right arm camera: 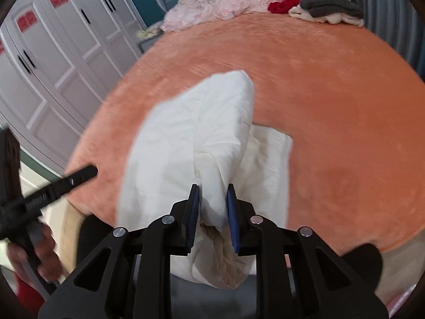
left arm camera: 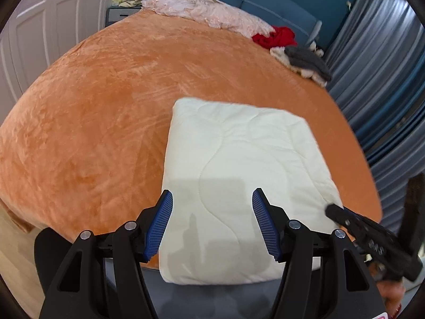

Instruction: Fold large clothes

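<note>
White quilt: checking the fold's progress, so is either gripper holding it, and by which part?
The right gripper pinches the folded white quilt at its near edge; the left gripper holds nothing.

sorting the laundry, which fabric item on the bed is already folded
The white quilt near the bed's front edge; the pink, red and grey items are crumpled.

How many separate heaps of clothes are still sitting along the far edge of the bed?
3: a pink heap by the headboard, a red heap beside it, and a grey-and-cream heap nearest the curtain. More could be hidden behind them.
</note>
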`<state>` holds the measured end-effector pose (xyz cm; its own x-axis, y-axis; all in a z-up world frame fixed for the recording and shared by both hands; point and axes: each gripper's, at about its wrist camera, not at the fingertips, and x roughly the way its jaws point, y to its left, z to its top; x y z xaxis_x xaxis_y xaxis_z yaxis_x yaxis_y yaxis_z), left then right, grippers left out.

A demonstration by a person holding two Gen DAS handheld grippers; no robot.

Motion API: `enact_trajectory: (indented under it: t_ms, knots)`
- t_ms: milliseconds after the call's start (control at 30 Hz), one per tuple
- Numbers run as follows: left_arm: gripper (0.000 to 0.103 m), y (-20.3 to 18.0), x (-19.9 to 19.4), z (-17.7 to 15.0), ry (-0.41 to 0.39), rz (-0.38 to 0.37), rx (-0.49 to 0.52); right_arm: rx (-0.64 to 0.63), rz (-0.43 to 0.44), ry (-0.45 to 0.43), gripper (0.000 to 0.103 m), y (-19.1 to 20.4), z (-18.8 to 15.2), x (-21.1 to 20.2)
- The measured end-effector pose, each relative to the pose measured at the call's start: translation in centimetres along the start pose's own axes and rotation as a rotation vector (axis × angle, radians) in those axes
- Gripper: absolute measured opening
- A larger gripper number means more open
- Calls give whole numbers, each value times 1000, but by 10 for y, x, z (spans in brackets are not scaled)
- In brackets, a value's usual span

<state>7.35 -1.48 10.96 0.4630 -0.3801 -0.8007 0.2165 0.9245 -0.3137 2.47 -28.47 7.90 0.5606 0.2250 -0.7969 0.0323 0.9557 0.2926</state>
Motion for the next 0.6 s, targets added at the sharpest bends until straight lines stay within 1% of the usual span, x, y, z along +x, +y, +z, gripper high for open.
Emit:
enact_trajectory:
  t_ms: [67,133,300,400,600]
  knots:
    - [60,-6,16,-6,36,20,25,-4,-30,16,19,-6,-9,4]
    - [60,-10,27,-12,68,21,33,-1,-57,37,19,-14,-17,11]
    - [60,-17,55,-29,138,45,57,16,-78,78,19,-28,-27,28]
    - [60,-19,65,-35,143,78,80,35,-76,112,19,-36,-32,44]
    - [60,-21,79,-39,168,113,101,59,-73,155,19,-40,-33,65]
